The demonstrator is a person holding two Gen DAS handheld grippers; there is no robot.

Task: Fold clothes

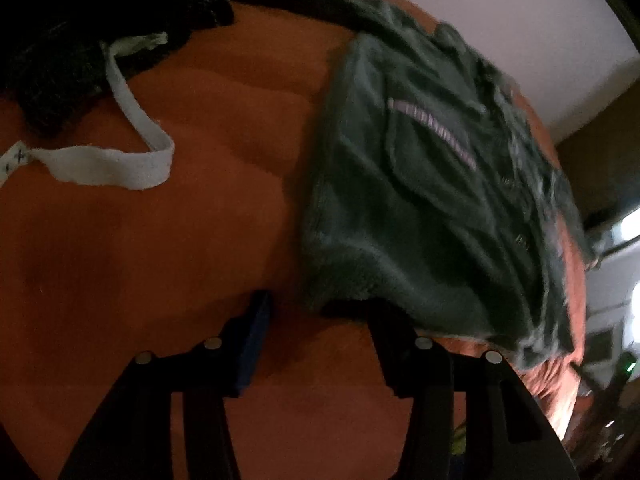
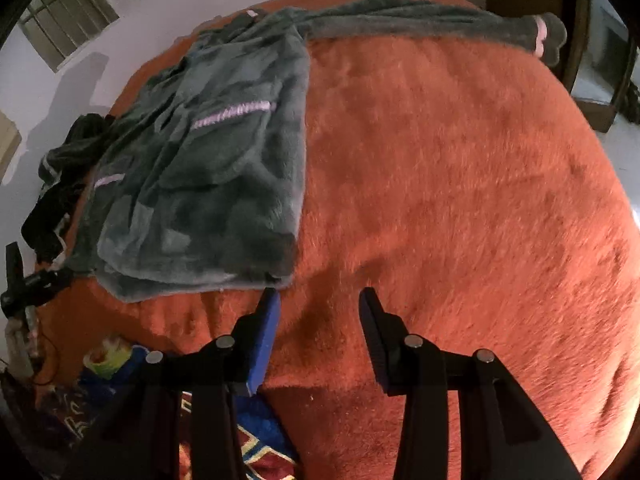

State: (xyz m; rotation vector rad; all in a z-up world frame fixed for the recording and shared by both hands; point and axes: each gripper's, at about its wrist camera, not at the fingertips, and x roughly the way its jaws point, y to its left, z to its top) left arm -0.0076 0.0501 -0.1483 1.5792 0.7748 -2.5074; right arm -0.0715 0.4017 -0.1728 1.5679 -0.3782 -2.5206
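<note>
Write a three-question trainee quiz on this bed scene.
1. True or false: the right gripper is holding the green fleece garment.
2. Multiple choice: the stripes on the garment are A) pale pink, B) yellow, C) bright blue.
3. Fill the gap: the garment's outstretched sleeve lies on a fuzzy ___ blanket.

Key: 1 false, the gripper is open with nothing in it; 2 A; 3 orange.
</note>
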